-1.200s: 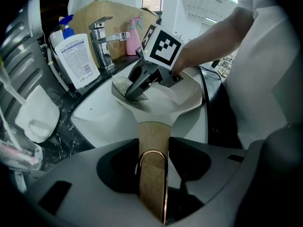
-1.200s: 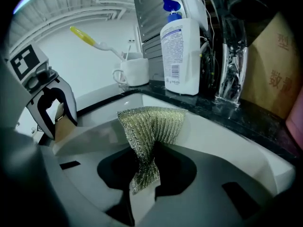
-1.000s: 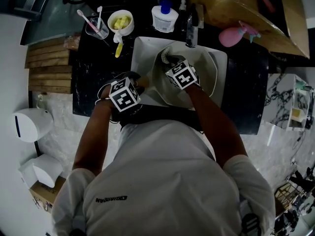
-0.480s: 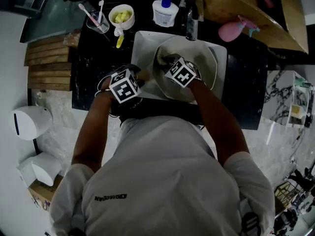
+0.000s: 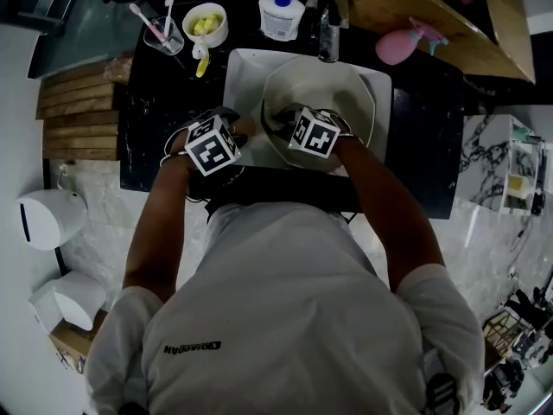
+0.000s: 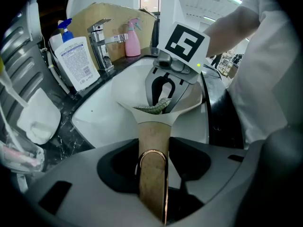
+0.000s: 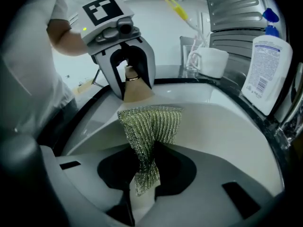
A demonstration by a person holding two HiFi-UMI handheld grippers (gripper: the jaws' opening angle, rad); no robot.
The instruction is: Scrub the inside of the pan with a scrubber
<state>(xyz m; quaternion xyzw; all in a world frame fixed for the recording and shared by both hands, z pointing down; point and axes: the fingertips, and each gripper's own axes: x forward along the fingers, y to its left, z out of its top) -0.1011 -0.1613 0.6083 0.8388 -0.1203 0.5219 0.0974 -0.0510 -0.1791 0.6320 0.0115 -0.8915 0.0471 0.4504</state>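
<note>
Head view: pan (image 5: 350, 89) in sink (image 5: 235, 72), left gripper (image 5: 235, 135) at its near-left edge, right gripper (image 5: 283, 121) down inside it. Left gripper view: jaws clenched on the handle (image 6: 152, 143), pan bowl straight ahead. Right gripper view: jaws pinch the scrubber (image 7: 149, 122), which fans out over the pan's inside just ahead.

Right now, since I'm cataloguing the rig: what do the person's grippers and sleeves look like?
Left gripper and right gripper match: rounded grey bodies, black-lined jaws, each topped by a white cube with black square markers. The person wears short white shirt sleeves.
</note>
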